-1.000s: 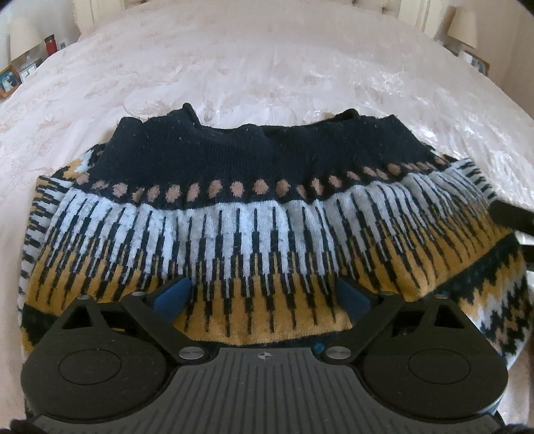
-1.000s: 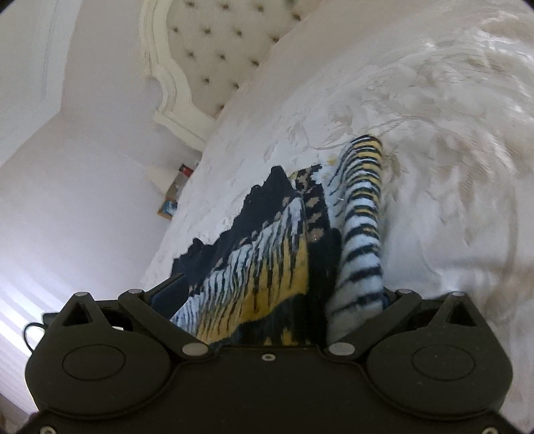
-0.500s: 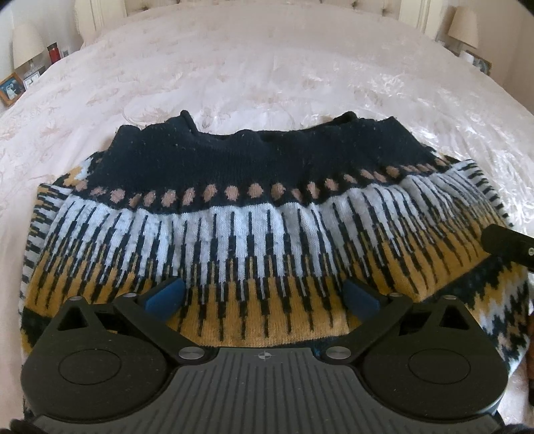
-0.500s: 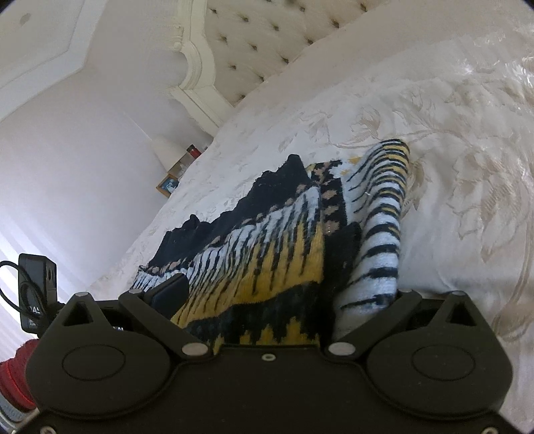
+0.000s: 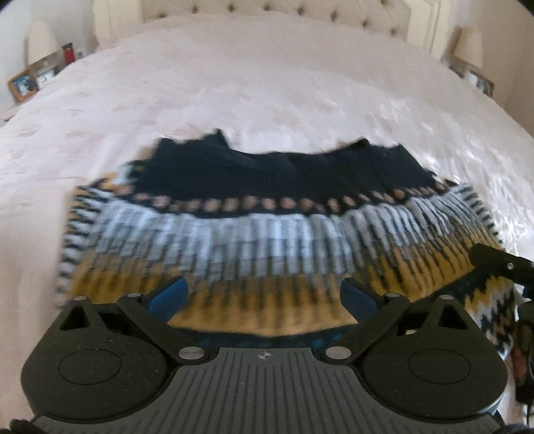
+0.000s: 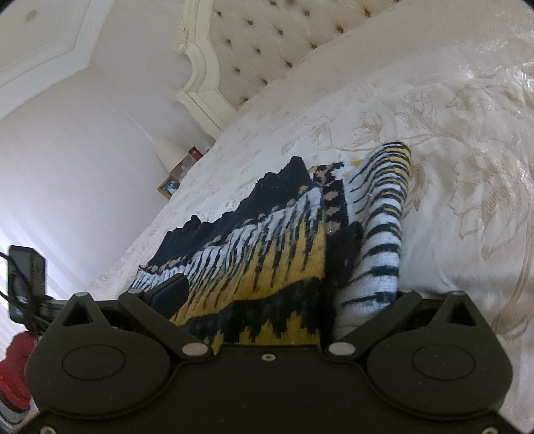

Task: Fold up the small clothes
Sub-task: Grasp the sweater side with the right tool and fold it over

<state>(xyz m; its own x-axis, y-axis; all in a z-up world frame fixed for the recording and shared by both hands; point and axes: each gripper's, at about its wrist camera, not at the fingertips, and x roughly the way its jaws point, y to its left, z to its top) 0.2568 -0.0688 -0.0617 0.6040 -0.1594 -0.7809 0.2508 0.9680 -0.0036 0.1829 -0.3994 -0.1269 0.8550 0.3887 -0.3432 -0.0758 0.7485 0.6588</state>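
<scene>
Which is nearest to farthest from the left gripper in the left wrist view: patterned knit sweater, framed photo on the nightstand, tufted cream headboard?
1. Patterned knit sweater: right ahead of the left gripper, between its open fingers.
2. Framed photo: far left, on the nightstand beside the bed.
3. Tufted cream headboard: top centre, at the bed's far end.

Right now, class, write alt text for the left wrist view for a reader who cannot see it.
A patterned knitted sweater in navy, white and mustard lies folded on a cream bedspread, blurred by motion. The left gripper is open over its near edge, and the right gripper's tip enters from the right.
</scene>
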